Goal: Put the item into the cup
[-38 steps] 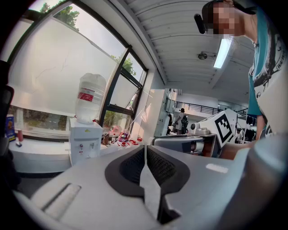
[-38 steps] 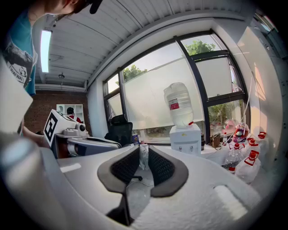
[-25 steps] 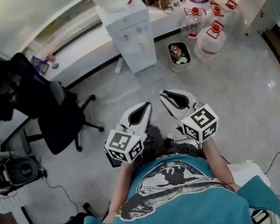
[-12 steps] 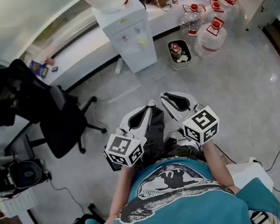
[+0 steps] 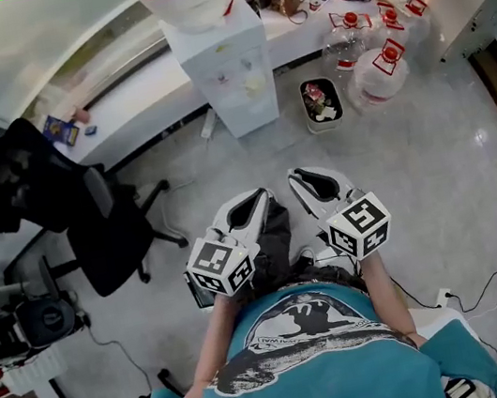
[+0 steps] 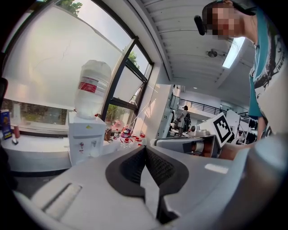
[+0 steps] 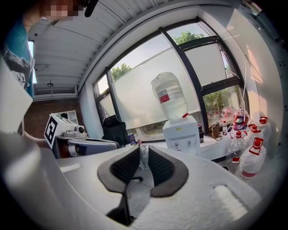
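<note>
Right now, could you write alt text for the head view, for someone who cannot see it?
From above, a person in a teal shirt holds the left tool and the right tool side by side over a grey floor. Ahead stand a water dispenser, a black office chair and water bottles.

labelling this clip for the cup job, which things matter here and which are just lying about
Job: left gripper; right gripper, a pale thing between its jaws, unclear what. No cup in view.
Lying about: water dispenser, office chair, water bottles, bin.
</note>
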### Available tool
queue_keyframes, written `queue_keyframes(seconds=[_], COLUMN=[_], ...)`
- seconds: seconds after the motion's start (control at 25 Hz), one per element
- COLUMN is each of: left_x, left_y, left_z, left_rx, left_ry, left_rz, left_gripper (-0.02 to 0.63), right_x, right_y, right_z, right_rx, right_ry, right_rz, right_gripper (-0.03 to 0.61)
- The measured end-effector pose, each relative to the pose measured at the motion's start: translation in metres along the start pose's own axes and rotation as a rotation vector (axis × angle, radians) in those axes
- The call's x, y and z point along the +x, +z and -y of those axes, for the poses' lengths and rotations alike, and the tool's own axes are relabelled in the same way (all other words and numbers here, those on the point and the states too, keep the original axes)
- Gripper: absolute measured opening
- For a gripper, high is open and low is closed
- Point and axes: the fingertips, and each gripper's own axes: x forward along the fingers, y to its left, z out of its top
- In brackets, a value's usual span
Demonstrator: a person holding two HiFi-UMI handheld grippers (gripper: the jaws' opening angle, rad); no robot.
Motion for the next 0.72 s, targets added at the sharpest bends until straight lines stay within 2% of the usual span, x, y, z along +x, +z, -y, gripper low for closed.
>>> queue_keyframes(seconds=[0.28, 0.72], left_x=[0.047, 0.104], left_y=[0.041, 0.076], left_z=[-0.060, -0.143], left_rx=[0.004, -0.047], left_ry=[-0.034, -0.074], left_rz=[0.009, 0.000], left_gripper=[0.005, 0.005], right_x=[0.053, 0.127], right_y=[0.033, 0.064], right_z=[0.043, 0.086], right_rx=[0.010, 0.014], right_ry=[-0.035, -0.069], right_rz=[-0.016, -0.076], right_gripper=[0.061, 0.061])
